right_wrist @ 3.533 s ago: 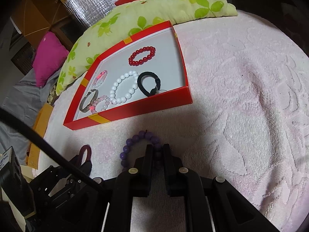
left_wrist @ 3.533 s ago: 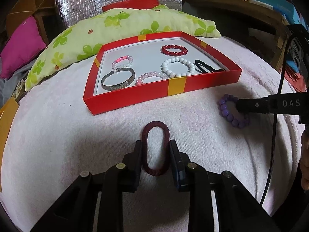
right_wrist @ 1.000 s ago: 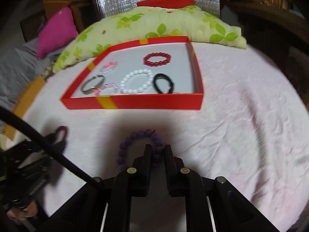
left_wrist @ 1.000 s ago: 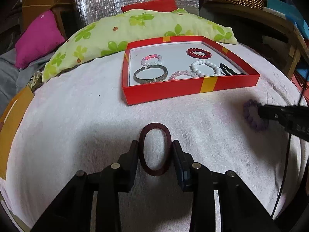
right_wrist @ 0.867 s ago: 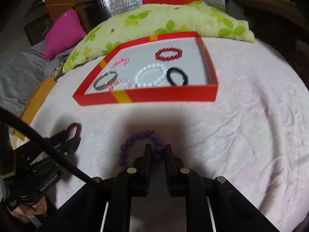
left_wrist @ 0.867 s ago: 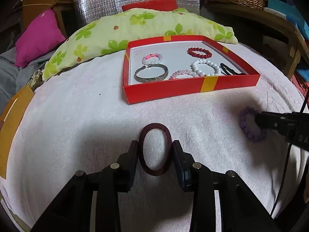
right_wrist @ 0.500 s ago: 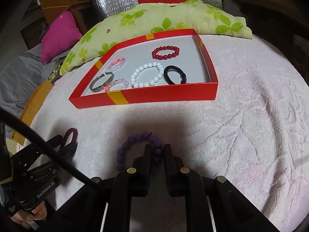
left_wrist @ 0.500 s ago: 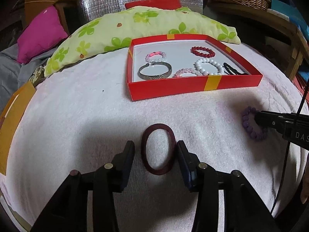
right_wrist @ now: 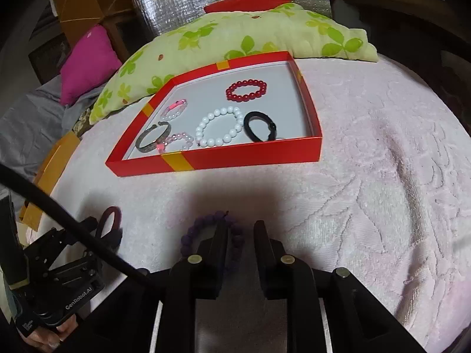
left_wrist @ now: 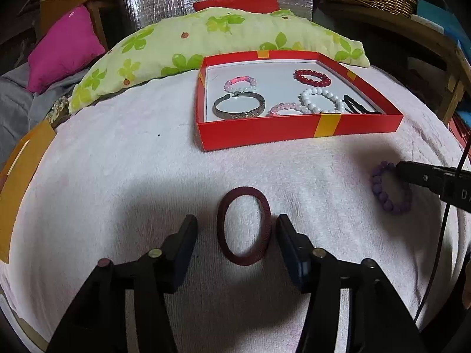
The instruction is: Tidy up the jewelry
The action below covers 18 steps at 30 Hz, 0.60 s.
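A maroon hair tie lies flat on the pale pink towel, between the fingers of my left gripper. Those jaws are opening and stand clear of it on both sides. A purple bead bracelet lies on the towel at my right gripper, whose jaws are opening slightly. The bracelet's right side sits in the narrow gap, and part of it is hidden behind the left finger. The left wrist view shows the same bracelet at the right gripper. The red tray stands farther back.
The tray holds a silver bangle, red beads, white beads, two pink bead bracelets and a black hair tie. A green flowered pillow lies behind it. An orange box sits at the left edge.
My left jaws have spread away from the maroon hair tie, which has rounded out on the towel. My right jaws have parted a little at the purple bracelet.
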Tool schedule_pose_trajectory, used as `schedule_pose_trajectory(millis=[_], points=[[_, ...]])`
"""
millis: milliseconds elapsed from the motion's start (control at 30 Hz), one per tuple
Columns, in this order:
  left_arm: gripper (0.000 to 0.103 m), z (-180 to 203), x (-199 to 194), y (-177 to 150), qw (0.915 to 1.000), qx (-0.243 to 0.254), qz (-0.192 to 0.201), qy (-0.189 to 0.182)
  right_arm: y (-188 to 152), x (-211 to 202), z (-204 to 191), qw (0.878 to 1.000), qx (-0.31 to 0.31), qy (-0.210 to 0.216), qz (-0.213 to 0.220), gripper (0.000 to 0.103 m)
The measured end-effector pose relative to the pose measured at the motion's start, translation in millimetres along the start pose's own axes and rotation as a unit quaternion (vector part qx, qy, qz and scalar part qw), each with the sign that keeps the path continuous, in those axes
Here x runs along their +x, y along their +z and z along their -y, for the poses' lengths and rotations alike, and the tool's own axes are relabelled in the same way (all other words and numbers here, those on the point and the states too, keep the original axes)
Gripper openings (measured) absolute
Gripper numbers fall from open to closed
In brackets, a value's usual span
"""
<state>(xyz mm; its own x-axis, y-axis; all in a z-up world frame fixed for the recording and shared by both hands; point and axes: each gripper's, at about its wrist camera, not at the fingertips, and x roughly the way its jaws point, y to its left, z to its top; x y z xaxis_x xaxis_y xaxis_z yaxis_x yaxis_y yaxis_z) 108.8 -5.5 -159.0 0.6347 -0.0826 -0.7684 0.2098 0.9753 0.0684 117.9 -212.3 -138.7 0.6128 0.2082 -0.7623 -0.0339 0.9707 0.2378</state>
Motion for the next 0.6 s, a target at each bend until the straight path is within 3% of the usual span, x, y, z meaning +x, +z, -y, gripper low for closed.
schedule_pose_trajectory(millis=[233,367,600], points=[[0.060,-0.3,0.2,0.4,1.0000,-0.006,-0.005,-0.005,-4.8,7.8,-13.0,0.999,-0.045,-0.021,-0.004,0.022],[0.061,-0.6,0.4,0.5,0.9999,-0.007,-0.006,-0.006,-6.3,8.2,-16.2,0.997,-0.061,-0.036,0.006,0.013],[0.062,0.2,0.3,-0.1,0.9999,-0.006,-0.006,-0.006,-3.6,8.3,-7.7,0.997,-0.045,-0.061,0.017,0.011]])
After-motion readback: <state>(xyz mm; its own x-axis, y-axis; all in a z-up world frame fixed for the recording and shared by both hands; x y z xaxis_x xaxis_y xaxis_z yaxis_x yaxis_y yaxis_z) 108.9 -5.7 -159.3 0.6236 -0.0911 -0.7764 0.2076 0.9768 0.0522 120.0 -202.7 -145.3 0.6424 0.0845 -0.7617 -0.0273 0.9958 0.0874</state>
